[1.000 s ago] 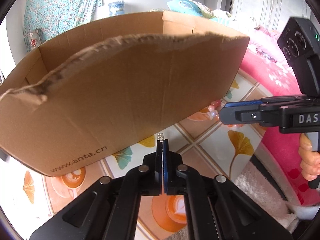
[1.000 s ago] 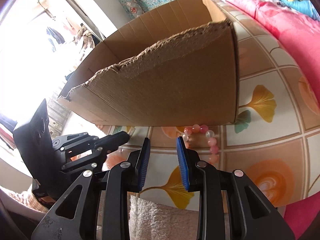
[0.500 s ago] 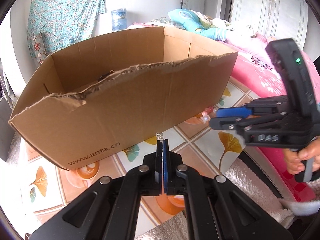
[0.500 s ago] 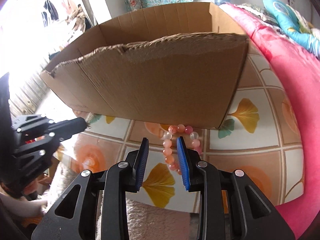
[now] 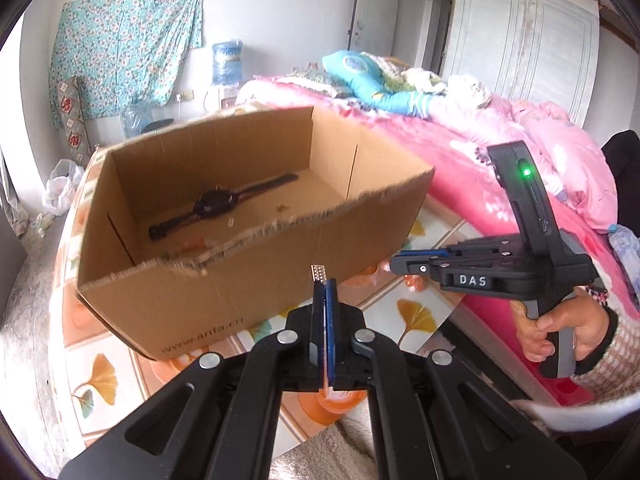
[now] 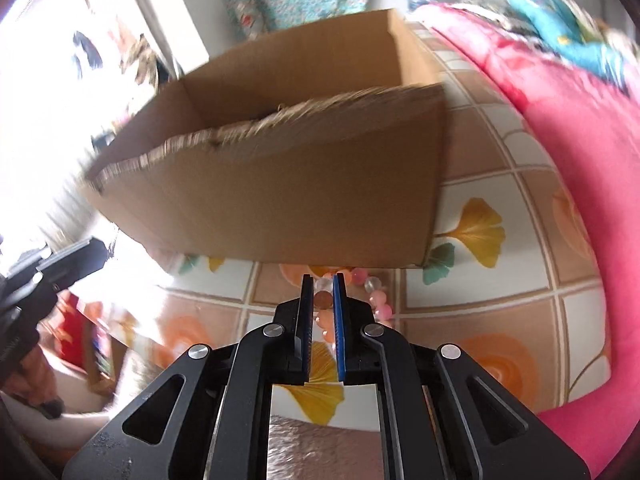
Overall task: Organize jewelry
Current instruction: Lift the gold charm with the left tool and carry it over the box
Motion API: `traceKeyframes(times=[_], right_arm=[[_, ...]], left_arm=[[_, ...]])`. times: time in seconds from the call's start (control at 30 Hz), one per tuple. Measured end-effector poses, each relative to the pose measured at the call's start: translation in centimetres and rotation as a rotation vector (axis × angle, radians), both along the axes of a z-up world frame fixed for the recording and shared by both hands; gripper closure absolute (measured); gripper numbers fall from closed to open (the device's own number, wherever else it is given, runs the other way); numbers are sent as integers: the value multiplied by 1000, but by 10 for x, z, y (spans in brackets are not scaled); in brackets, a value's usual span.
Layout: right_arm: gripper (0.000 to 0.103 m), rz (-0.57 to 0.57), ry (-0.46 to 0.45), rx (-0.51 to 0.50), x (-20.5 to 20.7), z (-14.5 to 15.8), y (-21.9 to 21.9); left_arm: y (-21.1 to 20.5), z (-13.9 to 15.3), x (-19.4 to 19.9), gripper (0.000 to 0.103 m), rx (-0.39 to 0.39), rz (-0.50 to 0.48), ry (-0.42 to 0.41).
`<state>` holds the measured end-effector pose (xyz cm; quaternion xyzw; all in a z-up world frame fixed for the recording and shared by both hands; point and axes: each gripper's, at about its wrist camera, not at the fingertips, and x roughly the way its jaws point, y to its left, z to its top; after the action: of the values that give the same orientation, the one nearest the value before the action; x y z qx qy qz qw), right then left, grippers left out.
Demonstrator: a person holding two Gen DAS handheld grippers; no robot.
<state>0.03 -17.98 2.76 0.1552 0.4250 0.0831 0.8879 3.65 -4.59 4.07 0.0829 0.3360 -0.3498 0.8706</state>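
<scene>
My left gripper [image 5: 323,286] is shut on a small silver studded piece [image 5: 319,272] and holds it in front of the near wall of an open cardboard box [image 5: 256,280]. A black watch [image 5: 216,202] lies flat inside the box. My right gripper [image 6: 322,284] has narrowed around one side of a pink and clear bead bracelet [image 6: 374,296] that lies on the tiled tabletop at the box's near right corner. The right gripper also shows in the left wrist view [image 5: 400,262], low by the box corner.
The box stands on a table with a ginkgo-leaf tile pattern [image 6: 480,232]. A bed with a pink quilt [image 5: 540,152] runs along the right. A fluffy rug [image 5: 332,452] lies below the table's near edge. A water dispenser [image 5: 226,68] stands by the far wall.
My left gripper has risen, so the inside of the box and the watch now show. My right gripper has come forward over the bracelet and its jaws have narrowed around the beads.
</scene>
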Motion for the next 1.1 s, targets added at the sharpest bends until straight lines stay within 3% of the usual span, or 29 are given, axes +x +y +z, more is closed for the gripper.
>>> traceKeyframes(times=[0.17,0.33,0.5,0.63,0.8,0.93,1.1], right_arm=[[96,-88,-66,229,-19,15,-43],[96,-136,-160,303,-32,43,-65],[96,-119,-270,265,-37,85,-70],[96,-36,-335,231,-8,122,-67],[96,101,-265,246,49,136,-52],[96,159,-180,229,85,129,-40],[96,209,-85,153,104,114,-23]], left_arm=[[7,37,5,103,-53,-15,-39],[13,59,39,103,-71,1,-3],[7,60,95,103,-51,-34,155],[-13,44,141,103,16,-73,310],[-41,8,184,103,115,-105,490],[-56,-21,207,103,184,-94,598],[-63,-48,227,102,211,-64,756]])
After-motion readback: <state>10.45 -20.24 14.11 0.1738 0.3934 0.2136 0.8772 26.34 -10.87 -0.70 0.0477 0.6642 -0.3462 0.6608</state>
